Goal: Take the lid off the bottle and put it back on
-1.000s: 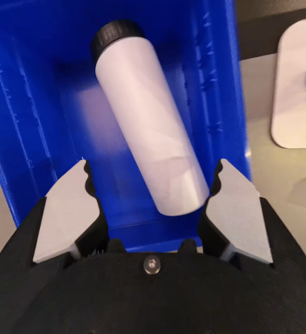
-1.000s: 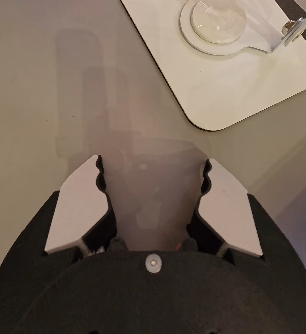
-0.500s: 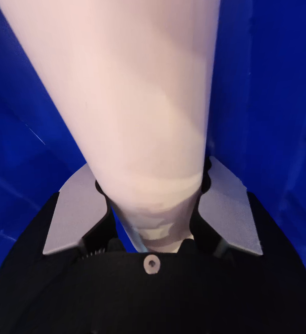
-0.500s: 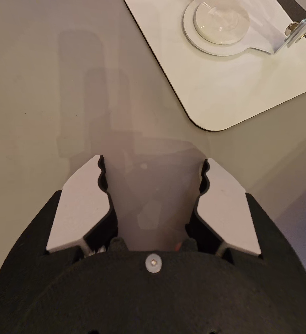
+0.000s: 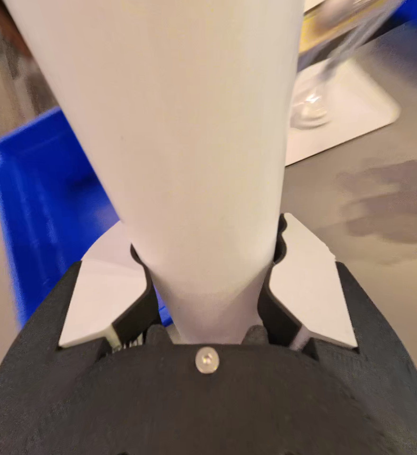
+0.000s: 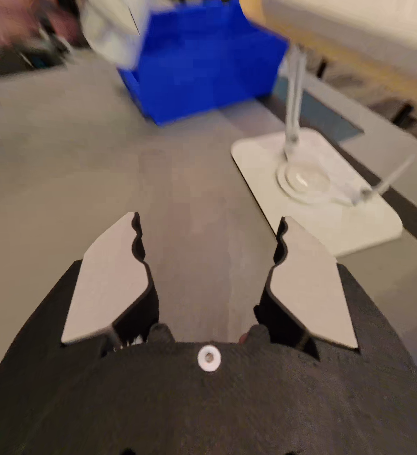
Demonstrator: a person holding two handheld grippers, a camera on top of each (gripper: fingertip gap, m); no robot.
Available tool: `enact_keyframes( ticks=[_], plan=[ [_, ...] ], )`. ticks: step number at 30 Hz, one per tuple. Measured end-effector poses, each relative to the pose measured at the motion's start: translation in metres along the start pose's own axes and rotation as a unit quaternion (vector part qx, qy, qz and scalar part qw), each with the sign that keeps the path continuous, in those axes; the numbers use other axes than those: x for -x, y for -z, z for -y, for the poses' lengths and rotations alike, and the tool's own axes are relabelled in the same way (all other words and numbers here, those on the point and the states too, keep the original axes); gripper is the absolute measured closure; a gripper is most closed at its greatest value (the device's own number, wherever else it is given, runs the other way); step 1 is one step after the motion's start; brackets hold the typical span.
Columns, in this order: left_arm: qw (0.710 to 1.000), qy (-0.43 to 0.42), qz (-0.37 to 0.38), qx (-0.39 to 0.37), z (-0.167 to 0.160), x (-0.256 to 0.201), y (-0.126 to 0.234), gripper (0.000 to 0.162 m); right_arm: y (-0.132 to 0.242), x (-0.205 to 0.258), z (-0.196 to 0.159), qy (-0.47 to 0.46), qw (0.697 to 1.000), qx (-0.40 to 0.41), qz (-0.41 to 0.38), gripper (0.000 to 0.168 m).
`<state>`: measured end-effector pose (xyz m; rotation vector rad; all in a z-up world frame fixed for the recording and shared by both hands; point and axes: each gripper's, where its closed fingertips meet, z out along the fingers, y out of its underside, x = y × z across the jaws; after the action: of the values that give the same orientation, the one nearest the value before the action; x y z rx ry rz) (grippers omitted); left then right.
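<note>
My left gripper [image 5: 206, 236] is shut on the base end of the white bottle [image 5: 173, 123], which fills the middle of the left wrist view and runs out of the top of the frame. Its black lid is out of view. The bottle is held up above the blue bin [image 5: 42, 197] and the table. In the right wrist view my right gripper [image 6: 208, 221] is open and empty above the grey table [image 6: 54, 160]. A blurred white shape [image 6: 113, 32] at the far top left may be the bottle in the other gripper.
The blue bin [image 6: 202, 73] stands at the back of the table. A white base plate [image 6: 325, 197] with a clear stand [image 6: 293, 98] sits on the right; it also shows in the left wrist view [image 5: 345, 118]. A dark strip runs along the table's right edge.
My left gripper has closed on the bottle's base and lifted it out of the blue bin. My right gripper has tilted up from facing the table to facing the bin, still open.
</note>
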<state>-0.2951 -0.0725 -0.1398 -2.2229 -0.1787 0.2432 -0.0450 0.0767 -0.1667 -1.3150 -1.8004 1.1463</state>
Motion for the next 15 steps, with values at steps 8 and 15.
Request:
enact_keyframes(
  ticks=[8,15],
  plan=[
    [0.962,-0.113,-0.198,-0.151,0.045,-0.208,-0.004,0.058,-0.003,0.070,0.119,-0.023,0.976,-0.165,0.140,0.048],
    [0.939,-0.137,-0.282,-0.144,0.038,-0.283,-0.033,0.057,0.004,0.069,0.119,-0.033,0.967,-0.147,0.204,0.067]
  ],
)
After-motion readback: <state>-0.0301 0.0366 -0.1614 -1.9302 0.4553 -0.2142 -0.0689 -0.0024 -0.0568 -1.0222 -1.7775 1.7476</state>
